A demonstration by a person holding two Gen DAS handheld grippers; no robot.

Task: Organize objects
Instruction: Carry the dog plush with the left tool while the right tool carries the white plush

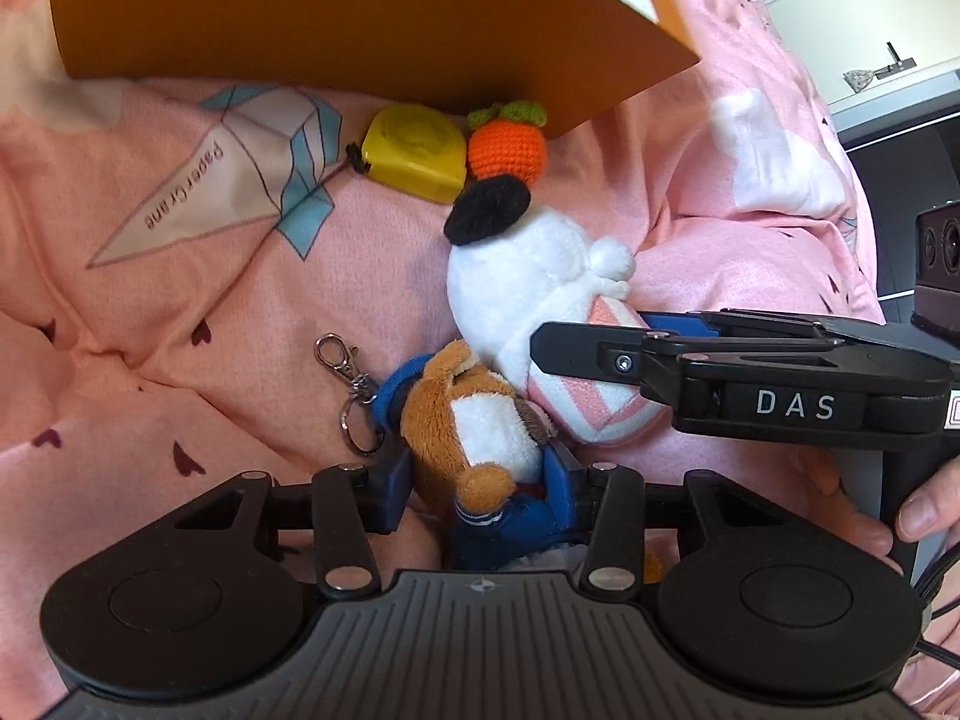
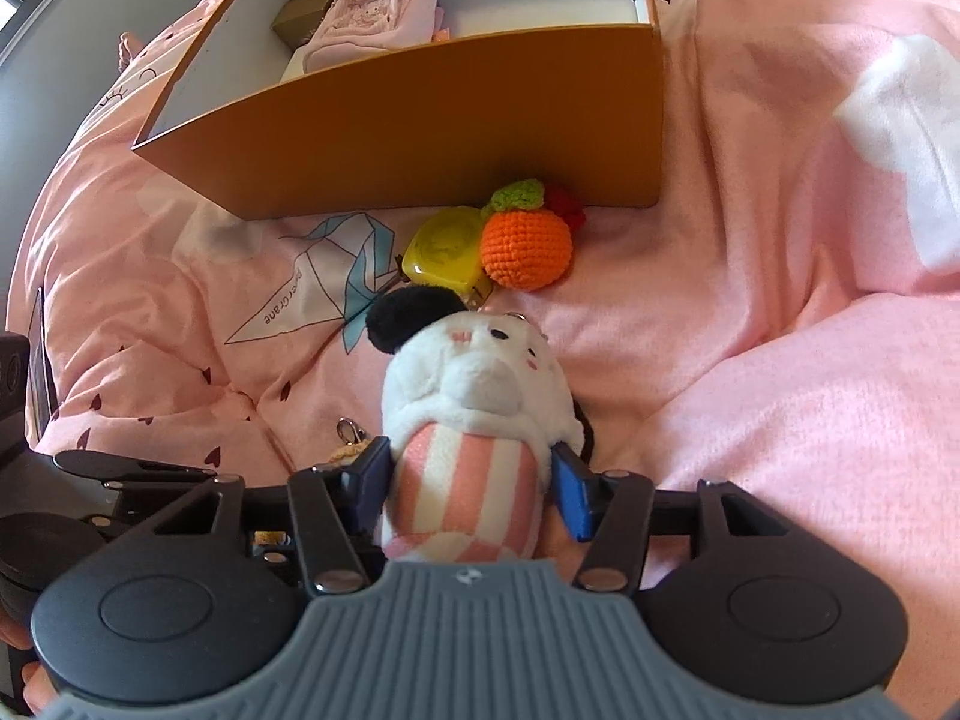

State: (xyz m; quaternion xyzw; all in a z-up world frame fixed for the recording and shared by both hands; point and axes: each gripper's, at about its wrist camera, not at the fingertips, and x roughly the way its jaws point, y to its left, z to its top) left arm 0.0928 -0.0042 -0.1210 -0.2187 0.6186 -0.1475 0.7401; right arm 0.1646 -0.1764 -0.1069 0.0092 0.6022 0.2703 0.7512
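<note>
Currently left gripper (image 1: 480, 480), bottom centre of the left wrist view, is pinching the brown plush keychain (image 1: 474, 438) half-closed for lifting. Right gripper (image 2: 471, 483) is squeezing the white plush (image 2: 480, 414), lower centre; both presumably heading into the orange box (image 2: 420, 120) at upper left.

Legible markings are two: the words "PaperCrane" printed along the white-and-blue folded paper crane design (image 1: 240, 168) on the pink cotton bedcover (image 1: 150, 360), readable in both wrist views, and the white letters "DAS" on the black plastic right gripper (image 1: 624, 324).
</note>
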